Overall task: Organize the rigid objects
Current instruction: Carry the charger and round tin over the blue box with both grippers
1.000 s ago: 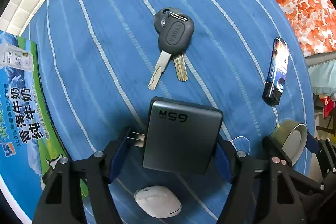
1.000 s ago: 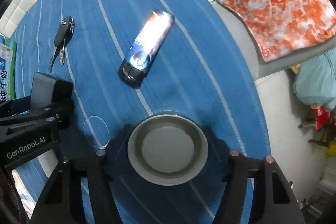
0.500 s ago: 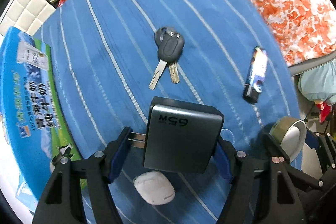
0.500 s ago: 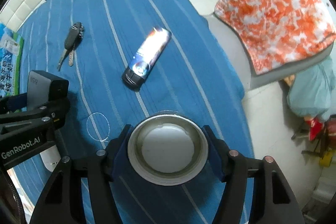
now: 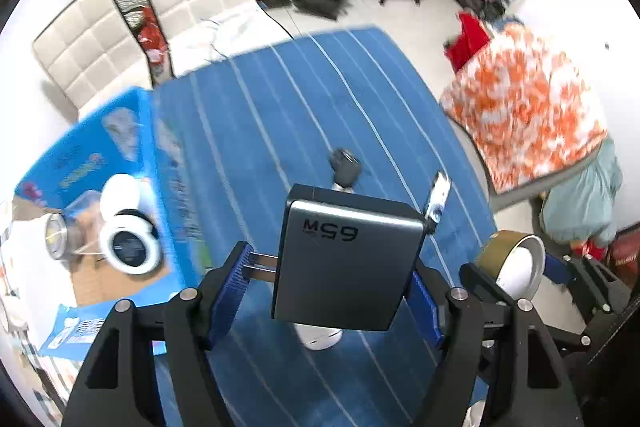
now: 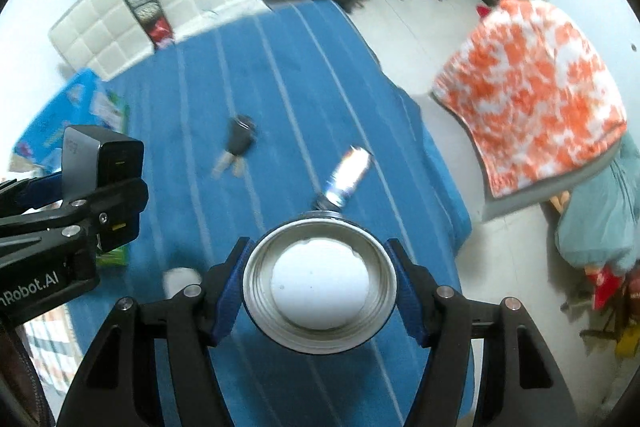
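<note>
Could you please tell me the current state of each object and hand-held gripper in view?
Left hand-held gripper: shut on charger.
Charger: held above the table.
Right hand-held gripper: shut on tape roll.
Tape roll: held above the table.
Keys: lying on tablecloth.
Lighter: lying on tablecloth.
Blue box: open.

Both grippers point steeply down, held side by side above the counter. The left gripper (image 5: 332, 277) has its jaws clamped on a charger (image 5: 344, 259); the right gripper (image 6: 320, 289) has its jaws clamped around a tape roll (image 6: 320, 283).
</note>
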`<state>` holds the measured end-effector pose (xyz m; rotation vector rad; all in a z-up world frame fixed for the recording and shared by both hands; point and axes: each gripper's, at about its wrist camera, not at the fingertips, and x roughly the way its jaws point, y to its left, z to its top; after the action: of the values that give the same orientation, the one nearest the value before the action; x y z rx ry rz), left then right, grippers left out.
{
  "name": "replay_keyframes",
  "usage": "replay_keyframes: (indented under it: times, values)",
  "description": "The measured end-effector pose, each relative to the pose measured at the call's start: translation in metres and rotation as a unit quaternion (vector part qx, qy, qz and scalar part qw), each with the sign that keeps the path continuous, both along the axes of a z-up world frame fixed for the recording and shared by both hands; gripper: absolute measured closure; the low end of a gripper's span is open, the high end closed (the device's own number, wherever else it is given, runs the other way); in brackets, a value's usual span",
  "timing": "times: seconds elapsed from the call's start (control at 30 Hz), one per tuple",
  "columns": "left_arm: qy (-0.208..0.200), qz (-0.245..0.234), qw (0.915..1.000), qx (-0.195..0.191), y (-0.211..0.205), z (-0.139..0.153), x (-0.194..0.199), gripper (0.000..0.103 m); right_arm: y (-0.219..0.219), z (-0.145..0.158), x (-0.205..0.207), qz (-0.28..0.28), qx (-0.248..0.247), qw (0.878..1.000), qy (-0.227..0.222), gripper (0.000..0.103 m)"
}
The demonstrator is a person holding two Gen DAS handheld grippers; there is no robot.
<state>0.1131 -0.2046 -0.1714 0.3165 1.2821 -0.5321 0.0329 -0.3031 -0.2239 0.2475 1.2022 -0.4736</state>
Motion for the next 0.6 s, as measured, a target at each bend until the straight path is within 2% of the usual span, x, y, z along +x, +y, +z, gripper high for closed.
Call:
replay_keyframes:
  times: [0.17,0.33,0.47,0.6]
  values:
    - [-0.033,0.041,0.9985,-0.014,0.052,0.033,0.015,0.033,0.055,0.04,0.025,0.053,0.006,0.998,-0.035,0.035]
    - [-0.056,0.093,0.994,-0.014,0.114,0.054,0.023,0.033,0.121,0.06,0.057,0.109,0.017,0.992,-0.064,0.035]
    - [-0.071,0.141,0.9875,-0.003,0.173,0.063,0.032,0.033,0.175,0.061,0.082,0.15,0.03,0.985,-0.074,0.035]
    - [-0.076,0.179,0.9808,0.009,0.221,0.062,0.039,0.033,0.227,0.049,0.101,0.187,0.035,0.979,-0.072,0.035]
